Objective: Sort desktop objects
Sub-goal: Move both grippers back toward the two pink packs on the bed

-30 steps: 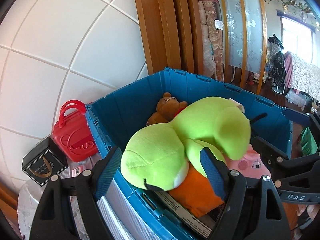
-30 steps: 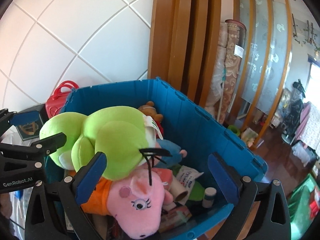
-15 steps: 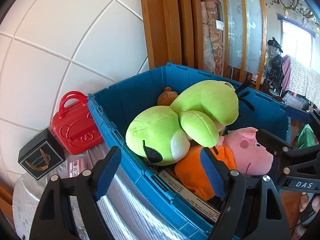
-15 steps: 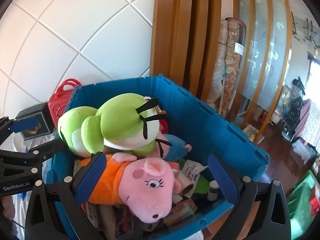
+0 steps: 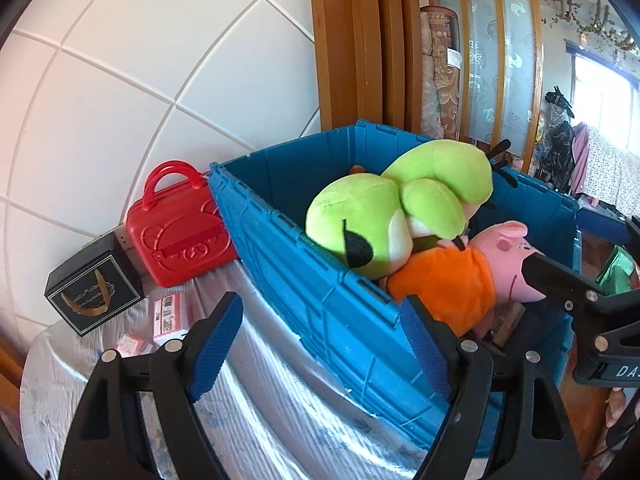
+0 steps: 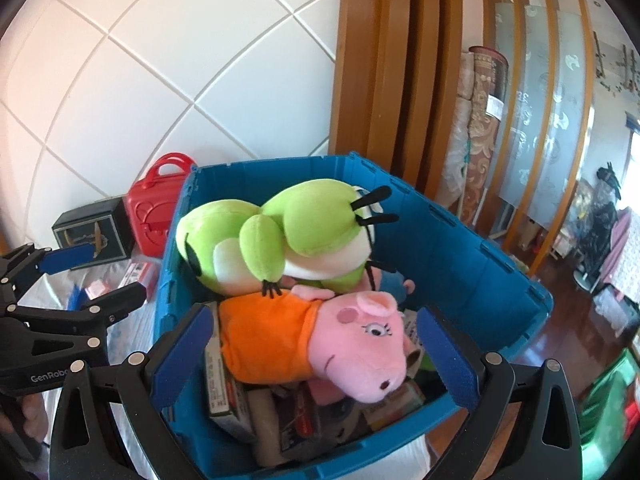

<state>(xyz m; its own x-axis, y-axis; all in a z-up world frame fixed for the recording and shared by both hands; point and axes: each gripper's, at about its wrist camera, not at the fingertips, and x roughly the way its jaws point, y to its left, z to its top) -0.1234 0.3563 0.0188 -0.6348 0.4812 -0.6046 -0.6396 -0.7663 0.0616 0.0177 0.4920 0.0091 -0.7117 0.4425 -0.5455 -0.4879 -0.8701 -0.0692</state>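
Both claws stand apart and empty. Ahead of the right gripper (image 6: 312,356), a blue crate (image 6: 480,264) already holds a green plush frog (image 6: 280,232) lying on a pink pig plush (image 6: 320,344). Left of the left gripper (image 5: 320,336), a red case (image 5: 180,236), black box (image 5: 92,292) and small packets (labels unreadable) likely remain unsorted. Since a second ago, both grippers have backed away; the frog has settled lower.

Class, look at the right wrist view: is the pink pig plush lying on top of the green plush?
No: the green plush lies on top of the pink pig plush inside the blue bin.
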